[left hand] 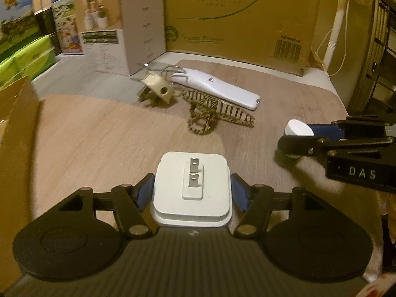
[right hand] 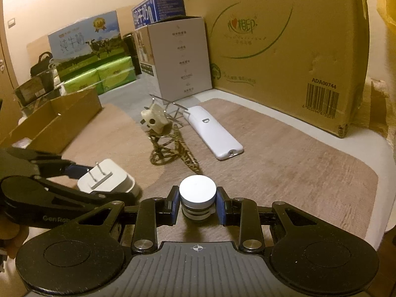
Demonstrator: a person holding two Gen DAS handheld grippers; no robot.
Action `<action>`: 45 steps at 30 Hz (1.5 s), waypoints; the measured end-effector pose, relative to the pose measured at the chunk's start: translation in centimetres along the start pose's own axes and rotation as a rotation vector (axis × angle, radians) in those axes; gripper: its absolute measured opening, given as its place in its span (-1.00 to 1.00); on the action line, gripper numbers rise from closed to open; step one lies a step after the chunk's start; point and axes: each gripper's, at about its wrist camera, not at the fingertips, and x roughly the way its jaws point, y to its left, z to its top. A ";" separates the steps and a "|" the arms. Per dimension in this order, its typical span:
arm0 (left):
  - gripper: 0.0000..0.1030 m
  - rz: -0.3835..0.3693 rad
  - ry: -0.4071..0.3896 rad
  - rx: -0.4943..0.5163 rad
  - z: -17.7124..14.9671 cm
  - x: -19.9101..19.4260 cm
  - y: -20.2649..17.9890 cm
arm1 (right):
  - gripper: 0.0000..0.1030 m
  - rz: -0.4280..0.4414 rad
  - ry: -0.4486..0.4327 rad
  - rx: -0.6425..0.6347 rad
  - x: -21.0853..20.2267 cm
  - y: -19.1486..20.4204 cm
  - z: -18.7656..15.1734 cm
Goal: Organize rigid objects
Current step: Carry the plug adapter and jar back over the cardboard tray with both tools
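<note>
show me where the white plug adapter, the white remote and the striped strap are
white plug adapter (left hand: 191, 190), left wrist view, on its flat face beside the two prongs
white remote (right hand: 214, 132), right wrist view, on the middle of its back
striped strap (left hand: 217, 111), left wrist view, on the band beside the remote

"ADA00744" stands above a barcode on the big cardboard box (right hand: 284, 49) at the far right; "150" and a green "S" are at its top. "DAS" is on the right gripper (left hand: 287, 141). "Gen Ro" shows on the left gripper (right hand: 84, 180).
</note>
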 end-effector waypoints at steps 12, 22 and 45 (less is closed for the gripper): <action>0.21 0.057 -0.055 -0.121 -2.6 -8.3 3.1 | -0.41 0.046 -0.017 -0.007 -3.9 5.1 0.1; 0.21 0.123 -0.108 -0.174 -4.4 -15.2 6.7 | -0.40 0.097 -0.006 -0.019 -5.9 10.8 0.5; 0.21 0.234 -0.148 -0.280 -7.1 -21.9 14.2 | -0.40 0.174 0.064 -0.153 -4.3 21.4 1.7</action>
